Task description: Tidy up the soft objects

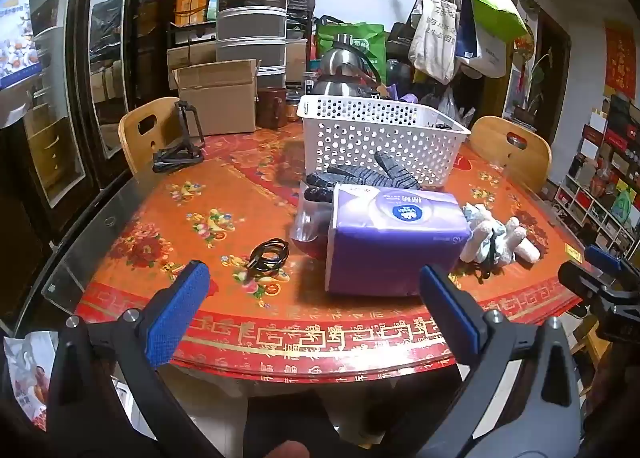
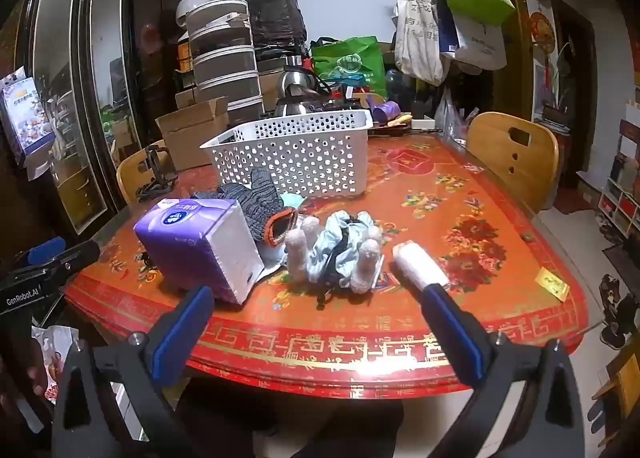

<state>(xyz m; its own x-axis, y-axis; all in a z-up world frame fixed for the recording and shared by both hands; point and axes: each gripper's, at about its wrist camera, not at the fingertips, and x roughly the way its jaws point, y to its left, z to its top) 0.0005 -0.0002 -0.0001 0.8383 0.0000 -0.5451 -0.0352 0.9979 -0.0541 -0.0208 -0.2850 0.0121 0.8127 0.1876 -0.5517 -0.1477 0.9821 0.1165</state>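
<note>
Soft objects lie clustered near the middle of a red, flower-patterned table point(image 1: 168, 226), in front of a white perforated plastic basket point(image 1: 376, 138) that stands upright toward the far side. Largest of them is a purple tissue pack point(image 1: 394, 242), resting just ahead of the basket. A grey knit glove point(image 2: 260, 202) with an orange cuff lies between the pack and the basket, touching the pack's far side. Beside the pack sits a heap of pale blue cloth point(image 2: 340, 246) with fluffy white rolls point(image 2: 298, 254) around it, and one white roll point(image 2: 420, 264) lies a little apart. A small black coiled cord point(image 1: 270, 254) rests on the table's other side. The left gripper point(image 1: 316, 298) and right gripper point(image 2: 320, 318) hover over the near edge, fingers spread wide, pinching nothing.
</note>
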